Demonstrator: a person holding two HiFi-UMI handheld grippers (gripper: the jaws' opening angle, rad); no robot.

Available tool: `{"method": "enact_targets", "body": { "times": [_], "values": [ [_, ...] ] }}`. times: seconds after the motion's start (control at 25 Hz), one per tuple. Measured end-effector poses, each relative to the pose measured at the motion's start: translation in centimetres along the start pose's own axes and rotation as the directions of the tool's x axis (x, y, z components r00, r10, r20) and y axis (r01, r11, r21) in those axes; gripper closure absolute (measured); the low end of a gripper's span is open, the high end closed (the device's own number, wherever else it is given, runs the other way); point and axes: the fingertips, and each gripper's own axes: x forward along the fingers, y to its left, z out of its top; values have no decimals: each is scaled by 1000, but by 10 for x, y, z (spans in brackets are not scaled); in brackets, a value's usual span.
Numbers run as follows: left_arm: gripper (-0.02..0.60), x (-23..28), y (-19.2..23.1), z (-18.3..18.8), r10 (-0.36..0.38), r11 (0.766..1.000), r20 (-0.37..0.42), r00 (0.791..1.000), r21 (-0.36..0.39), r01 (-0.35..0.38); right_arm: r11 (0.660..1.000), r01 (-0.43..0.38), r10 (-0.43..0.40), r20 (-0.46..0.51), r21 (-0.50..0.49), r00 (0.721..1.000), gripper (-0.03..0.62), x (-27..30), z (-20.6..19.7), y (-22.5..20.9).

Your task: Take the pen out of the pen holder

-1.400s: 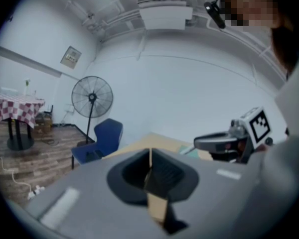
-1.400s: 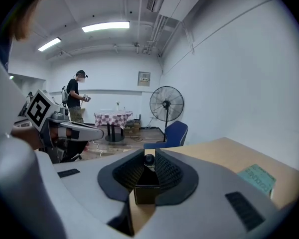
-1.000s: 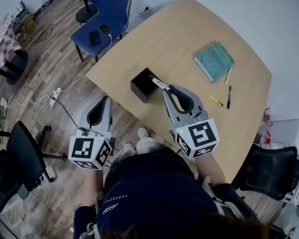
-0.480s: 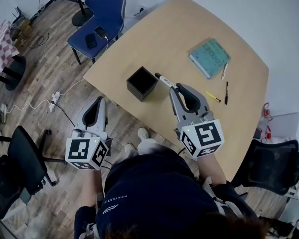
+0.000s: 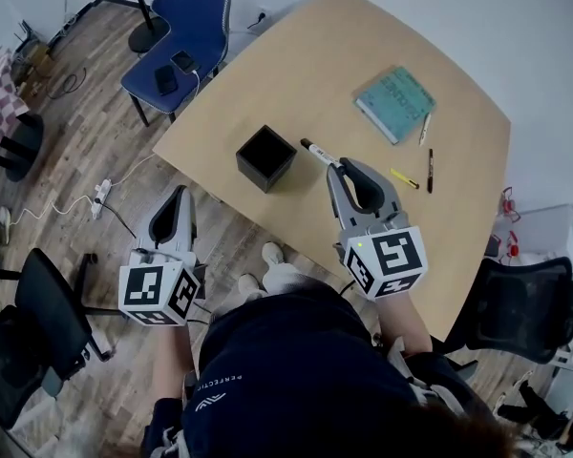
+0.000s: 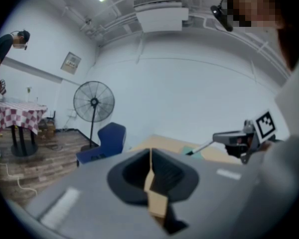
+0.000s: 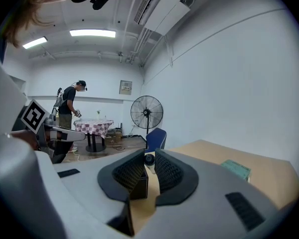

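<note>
Now, head view: the right claw (image 5: 336,167) is pinched narrow on a white pen with a black cap (image 5: 319,153), gripped near its rear end. The pen is fully clear of the black square pen holder (image 5: 265,157), which stands on the light wooden tabletop (image 5: 296,74) just left of the pen's cap. The pen's long axis runs on from the claw, forward and leftward. The left claw (image 5: 179,201) hangs off the tabletop edge over the wood floor (image 5: 95,122), well apart from holder and pen; the right hand is the nearer.

Left gripper view: its jaws are pressed together with nothing between them. The right claw and pen show at far right.

Right gripper view: the pen's butt sits between the ribbed pads, both touching it. The holder stands low and left, behind the left jaw.

Judgement: extraction looks done. Setting down calls for bare tabletop to the right, toward a green notebook (image 5: 393,104) and a loose yellow marker (image 5: 404,178).
</note>
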Motion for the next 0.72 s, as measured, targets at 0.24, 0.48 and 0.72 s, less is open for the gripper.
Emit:
{"method": "enact_targets", "body": {
  "times": [0.24,0.48,0.72],
  "values": [
    [574,2,3,2,8,1000,2,1000,2,-8,1000,20,-20,-12,7,1000,537,-3,-4,-7],
    [574,4,5,2,20,1000,0,1000,1,-20,999,16,-16,-11,31,1000,538,-1,-6,-11],
    [574,6,7,1,34,999,-9,999,2,-34,999,16,-16,-10,31,1000,539,1,-6,-14]
  ]
}}
